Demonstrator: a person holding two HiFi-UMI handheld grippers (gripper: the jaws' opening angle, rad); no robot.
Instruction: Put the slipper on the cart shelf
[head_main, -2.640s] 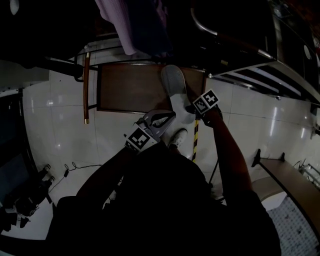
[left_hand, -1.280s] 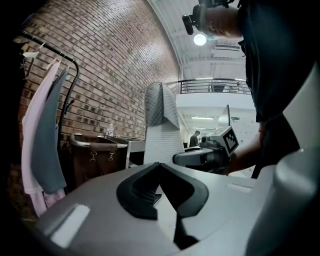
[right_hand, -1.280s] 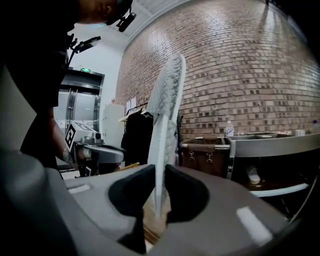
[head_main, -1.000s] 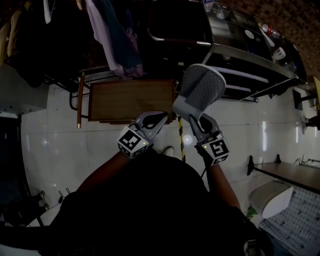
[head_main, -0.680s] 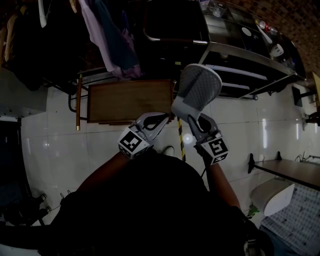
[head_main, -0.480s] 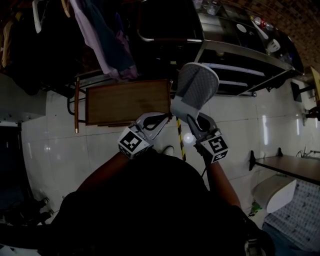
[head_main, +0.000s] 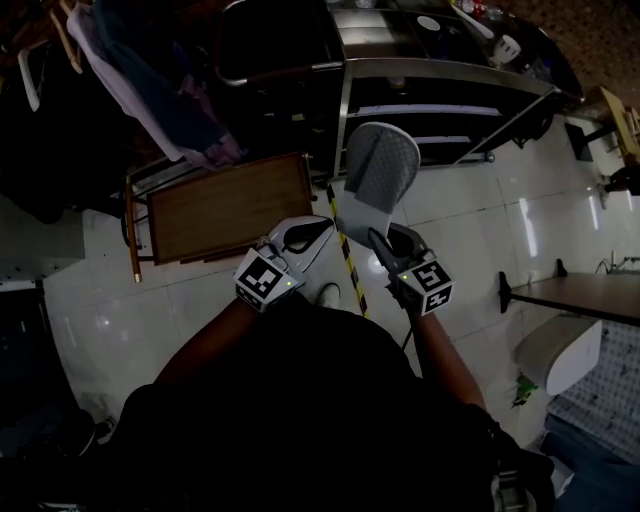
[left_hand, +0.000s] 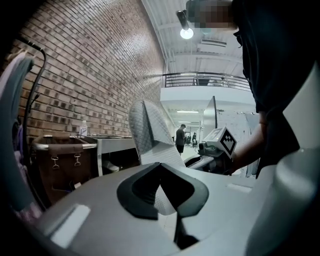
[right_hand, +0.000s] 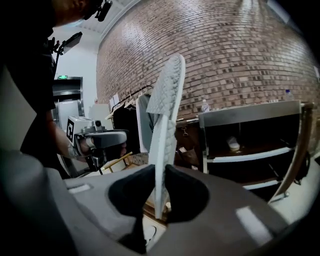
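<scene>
Counting what the task involves gives one grey slipper (head_main: 381, 170), two claws and one metal cart (head_main: 440, 72), whose two shelf levels show under its top in the right gripper view. The slipper is off the floor and not on the cart: the right claw (head_main: 385, 238) is clenched on its lower end and holds it upright, with the toe pointing toward the cart's open side. In the right gripper view both dark pads press flat on the slipper's thin edge. A single small pale thing (right_hand: 232, 145) lies on the upper shelf, too small to name. The left claw (head_main: 322, 224) is closed with nothing in it, its tips meeting, and hovers just beside the right one, left of the slipper. Both forearms reach forward from the person's dark torso, markers facing up. One brown wooden board on a frame (head_main: 225, 205) stands on the white tiled floor (head_main: 480, 220), near the hanging clothes (head_main: 150, 90).
</scene>
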